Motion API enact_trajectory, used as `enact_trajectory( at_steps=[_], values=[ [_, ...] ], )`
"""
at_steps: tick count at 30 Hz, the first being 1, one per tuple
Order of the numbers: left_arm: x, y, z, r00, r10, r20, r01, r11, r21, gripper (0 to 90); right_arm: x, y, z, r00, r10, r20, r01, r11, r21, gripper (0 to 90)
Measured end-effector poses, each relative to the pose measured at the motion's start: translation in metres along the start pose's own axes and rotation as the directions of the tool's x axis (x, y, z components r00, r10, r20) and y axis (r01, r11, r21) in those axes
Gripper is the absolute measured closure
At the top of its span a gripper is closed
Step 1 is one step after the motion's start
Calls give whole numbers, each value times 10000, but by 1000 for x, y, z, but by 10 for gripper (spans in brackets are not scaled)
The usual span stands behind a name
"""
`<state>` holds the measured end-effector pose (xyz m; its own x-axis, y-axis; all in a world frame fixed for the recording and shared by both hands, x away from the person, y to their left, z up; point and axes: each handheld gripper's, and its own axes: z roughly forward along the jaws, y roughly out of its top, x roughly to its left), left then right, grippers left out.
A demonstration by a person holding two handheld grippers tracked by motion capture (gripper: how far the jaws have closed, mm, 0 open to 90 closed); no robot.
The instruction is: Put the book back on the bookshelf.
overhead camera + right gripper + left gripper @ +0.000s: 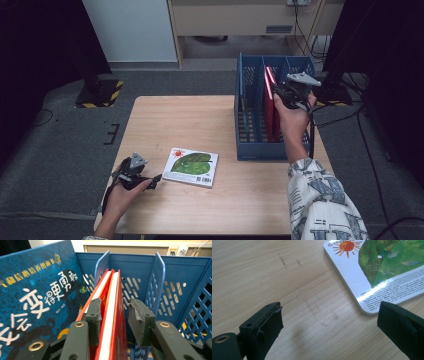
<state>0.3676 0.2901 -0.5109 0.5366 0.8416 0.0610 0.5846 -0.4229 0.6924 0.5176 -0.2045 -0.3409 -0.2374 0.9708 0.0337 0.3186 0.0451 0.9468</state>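
between the right tongs (113, 315) stood the red book (113, 297), upright in the middle slot of the blue crate (250, 150), with a blue-covered book (37, 297) leaning in the slot to one side of them. the step in hand looked like letting go of a book just filed, so the sound way would have been to part the jaws evenly until both pads were off the covers, then draw the tongs straight up along the spine rather than sideways, since a sideways pull could drag the book over or catch the blue divider (156, 287) just beside the far jaw. no earlier picture was needed to judge the grip: one pad lay against or very near the near cover, while the other stood clearly off the far cover with a gap showing, so the right tongs were partly open and no longer pinching the book, which seemed to stand on its own between the dividers.

beside the left tongs (142, 177), down at the near edge of the bench (200, 115), lay the green picture book (191, 166) flat, its corner just ahead of one jaw. those jaws stood wide apart with only bare wood between them, holding nothing and touching nothing. that book seemed the next to file.
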Motion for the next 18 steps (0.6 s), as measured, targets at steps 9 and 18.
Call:
enact_trajectory(
  at_steps=[9, 18],
  values=[
    [0, 0, 0, 10000, -17, -26, 17, 10000, -20, 53, 1, 4, -9, 9999, -109, -105, 108, 9999, -87, 618],
    [0, 0, -1, 10000, 21, -50, -21, 10000, -73, 52, 2, 8, -23, 9992, -292, -269, 288, 9995, -151, 599]
  ],
)
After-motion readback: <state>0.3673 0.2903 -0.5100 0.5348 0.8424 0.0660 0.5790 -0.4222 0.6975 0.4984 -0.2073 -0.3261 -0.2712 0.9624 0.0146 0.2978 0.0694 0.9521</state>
